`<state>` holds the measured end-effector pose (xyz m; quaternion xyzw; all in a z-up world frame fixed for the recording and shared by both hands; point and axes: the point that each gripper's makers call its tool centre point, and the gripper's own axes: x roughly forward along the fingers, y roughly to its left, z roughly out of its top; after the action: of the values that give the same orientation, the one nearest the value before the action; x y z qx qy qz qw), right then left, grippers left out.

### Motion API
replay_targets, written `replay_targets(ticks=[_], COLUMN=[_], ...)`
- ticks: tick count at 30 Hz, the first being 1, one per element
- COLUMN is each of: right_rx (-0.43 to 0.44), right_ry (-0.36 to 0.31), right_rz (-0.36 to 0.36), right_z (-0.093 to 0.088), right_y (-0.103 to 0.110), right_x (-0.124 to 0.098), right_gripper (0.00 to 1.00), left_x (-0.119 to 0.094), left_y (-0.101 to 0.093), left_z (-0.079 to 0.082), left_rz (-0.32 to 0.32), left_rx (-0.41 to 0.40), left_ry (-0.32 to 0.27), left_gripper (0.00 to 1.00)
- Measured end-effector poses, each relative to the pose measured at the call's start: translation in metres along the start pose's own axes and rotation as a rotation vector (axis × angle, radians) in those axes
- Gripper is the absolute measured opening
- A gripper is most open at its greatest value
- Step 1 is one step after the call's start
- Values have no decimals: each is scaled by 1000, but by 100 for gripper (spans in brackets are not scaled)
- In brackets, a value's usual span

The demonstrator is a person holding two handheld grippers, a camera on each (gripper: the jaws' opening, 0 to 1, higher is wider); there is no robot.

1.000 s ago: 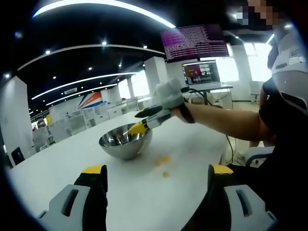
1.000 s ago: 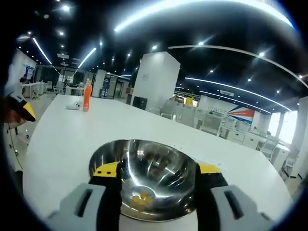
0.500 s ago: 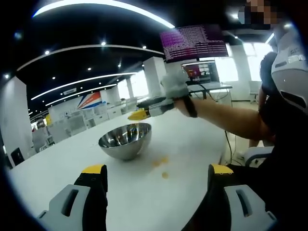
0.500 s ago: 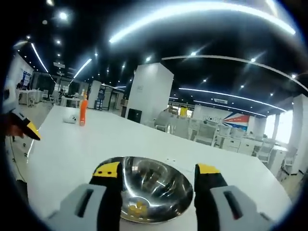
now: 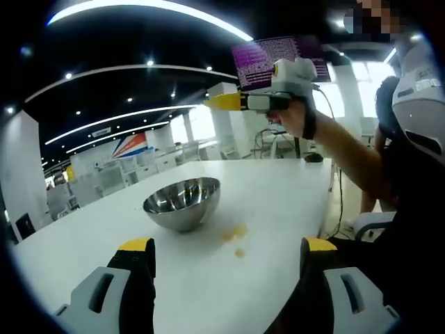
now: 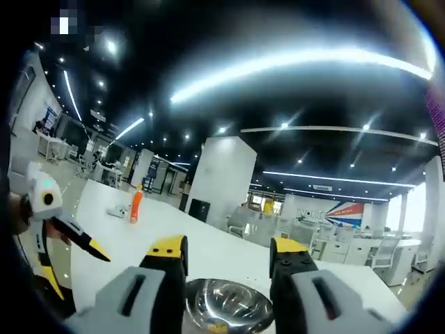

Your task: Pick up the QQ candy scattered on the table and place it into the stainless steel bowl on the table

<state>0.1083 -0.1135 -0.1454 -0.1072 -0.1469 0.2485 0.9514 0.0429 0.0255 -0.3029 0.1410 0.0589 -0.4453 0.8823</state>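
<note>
The stainless steel bowl [image 5: 182, 202] stands on the white table [image 5: 83, 243]. Two or three yellow QQ candies [image 5: 235, 232] lie on the table just right of it. My left gripper [image 5: 228, 245] hovers low over the near table, open and holding nothing. A hand holds my right gripper [image 5: 224, 102] high above the bowl. In the right gripper view its jaws [image 6: 229, 247] stand apart with nothing between them, and the bowl [image 6: 226, 306] shows low between them with yellow candy [image 6: 217, 327] inside. My left gripper [image 6: 75, 271] appears at the left there, open.
An orange bottle [image 6: 137, 204] and a small white object [image 6: 118, 211] stand far along the table. A person in dark clothes [image 5: 410, 153] fills the right side of the left gripper view. A lit monitor [image 5: 268, 56] hangs behind the raised hand.
My right gripper has lifted from just over the bowl to high above it, and the bowl has sunk to the bottom of its view. The left gripper has stayed still.
</note>
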Motion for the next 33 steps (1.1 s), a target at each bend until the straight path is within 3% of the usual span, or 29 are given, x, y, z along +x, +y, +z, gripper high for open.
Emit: replay_targets(ticks=[6,13,16,23,33], right_rx=[6,-9,20,49,93], right_ry=[13,127,175,234,336], right_rz=[38,49,44,63,54], right_z=[-8,-61,-82,-112,-168], right_y=[29,55,59,72,71], right_x=[-22,-34,-36,-36,-39], right_gripper=[41,40,40,40,40], left_x=[1,3,4,6,6], left_y=[-2,-5,-6,-5,-2], left_z=[-1,0,-1,-2,-5], left_rz=[-2,-2,-4,1,9], left_rx=[-1,-3,-2,-4,-1], left_ry=[0,-3,-2,3,12], left_gripper=[86,86,86,86,85])
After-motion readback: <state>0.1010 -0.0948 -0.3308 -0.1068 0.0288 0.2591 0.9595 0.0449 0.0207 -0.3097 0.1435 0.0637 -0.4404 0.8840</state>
